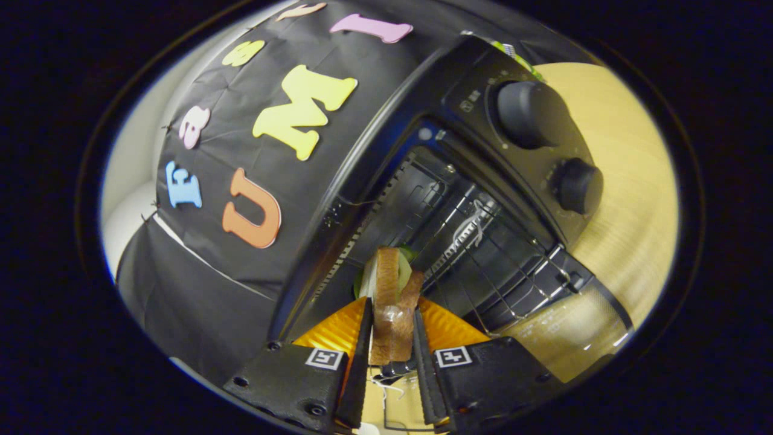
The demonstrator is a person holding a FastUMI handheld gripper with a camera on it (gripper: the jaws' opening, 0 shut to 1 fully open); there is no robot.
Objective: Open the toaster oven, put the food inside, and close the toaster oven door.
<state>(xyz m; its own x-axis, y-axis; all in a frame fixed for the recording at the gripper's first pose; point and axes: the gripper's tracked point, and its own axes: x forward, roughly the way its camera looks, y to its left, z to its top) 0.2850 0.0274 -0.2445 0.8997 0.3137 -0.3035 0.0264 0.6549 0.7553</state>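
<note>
While our gripper [391, 338] pinches the brown-crusted sandwich with green filling [391, 302] between both fingers, we hold it just before the open mouth of the black toaster oven [459, 181], whose wire rack [483, 254] lies beyond, on the pale wooden table [628, 181].

The hand-held gripper [391, 338] bears square black-and-white marker tags and screws.

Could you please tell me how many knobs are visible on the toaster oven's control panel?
2. The larger knob and the smaller knob sit side by side on the panel beside the open cavity. Others may be hidden.
</note>
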